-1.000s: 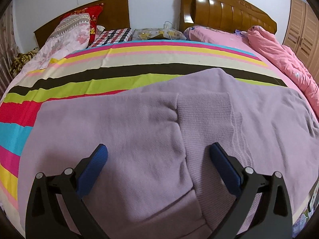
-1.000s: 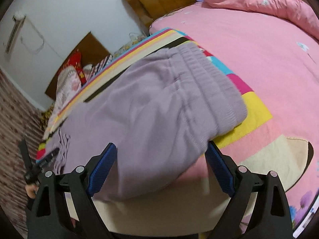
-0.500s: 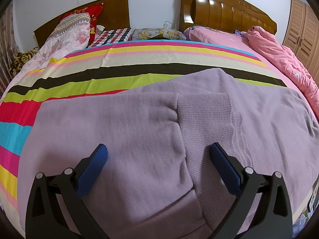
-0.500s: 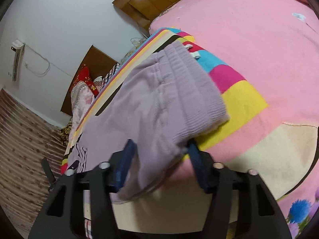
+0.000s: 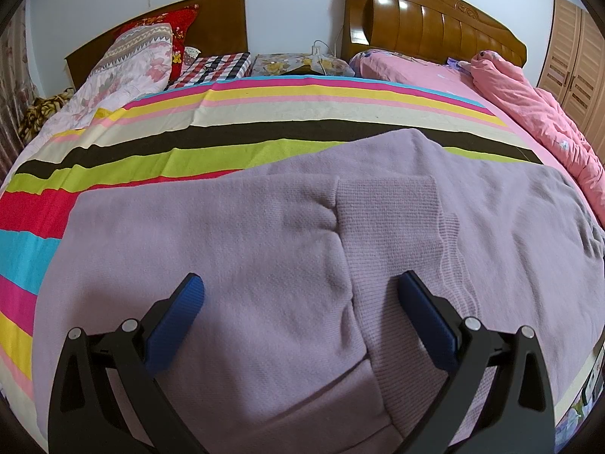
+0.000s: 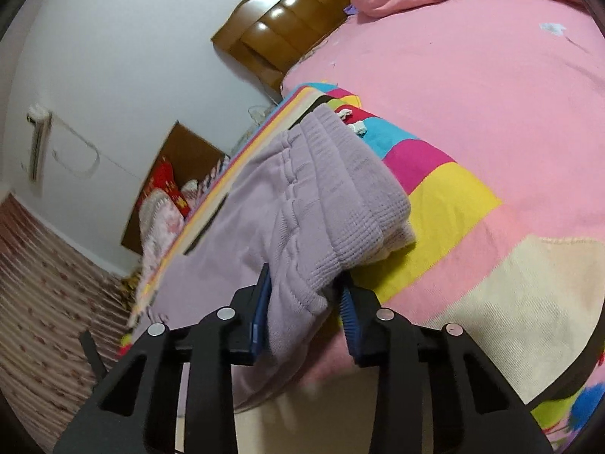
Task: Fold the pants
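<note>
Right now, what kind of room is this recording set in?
Most likely a home bedroom: two wooden headboards stand against the wall, pillows and a pink quilt lie on the beds, and a wooden wardrobe stands at the right.

The pants (image 5: 287, 249) are spread across the striped sheet (image 5: 227, 113) on the bed (image 6: 472, 87), waistband (image 6: 340, 189) at the right, a quilt (image 5: 529, 113) bunched beyond, pillows (image 5: 132, 53) set behind against the headboards (image 5: 435, 19).

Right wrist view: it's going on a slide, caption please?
Right gripper closing on the waistband corner of lilac pants lying on a striped sheet.
</note>
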Demonstrator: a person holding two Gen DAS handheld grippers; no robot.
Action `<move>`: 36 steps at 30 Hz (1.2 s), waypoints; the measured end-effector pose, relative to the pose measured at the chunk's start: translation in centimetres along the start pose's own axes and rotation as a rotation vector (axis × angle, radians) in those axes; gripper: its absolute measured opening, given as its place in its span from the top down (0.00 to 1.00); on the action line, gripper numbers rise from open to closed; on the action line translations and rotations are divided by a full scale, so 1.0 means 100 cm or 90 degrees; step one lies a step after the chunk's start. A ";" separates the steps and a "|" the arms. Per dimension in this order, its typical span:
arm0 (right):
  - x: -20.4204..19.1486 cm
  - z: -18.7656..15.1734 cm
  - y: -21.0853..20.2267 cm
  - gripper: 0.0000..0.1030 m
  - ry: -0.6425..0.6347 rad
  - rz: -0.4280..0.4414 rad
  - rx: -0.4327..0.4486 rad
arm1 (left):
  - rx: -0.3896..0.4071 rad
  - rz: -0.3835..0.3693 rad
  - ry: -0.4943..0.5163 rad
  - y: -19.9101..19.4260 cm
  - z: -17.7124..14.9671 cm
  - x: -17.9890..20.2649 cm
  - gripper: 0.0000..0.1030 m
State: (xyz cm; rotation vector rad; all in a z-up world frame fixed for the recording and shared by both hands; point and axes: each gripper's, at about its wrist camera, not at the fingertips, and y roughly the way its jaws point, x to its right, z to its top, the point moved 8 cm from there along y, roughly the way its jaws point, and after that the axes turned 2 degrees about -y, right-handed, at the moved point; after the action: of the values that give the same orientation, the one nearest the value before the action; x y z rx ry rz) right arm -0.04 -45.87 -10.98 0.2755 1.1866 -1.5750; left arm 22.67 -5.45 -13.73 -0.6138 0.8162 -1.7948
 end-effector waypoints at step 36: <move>-0.006 -0.011 -0.004 0.68 0.010 -0.032 0.029 | 0.004 0.006 0.063 -0.006 -0.012 0.026 0.01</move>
State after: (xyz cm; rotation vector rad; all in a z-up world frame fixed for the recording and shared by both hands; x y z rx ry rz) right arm -0.55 -44.71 -10.88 0.2897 1.1792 -1.6483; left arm 20.51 -7.47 -13.94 -0.5196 0.8789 -1.8292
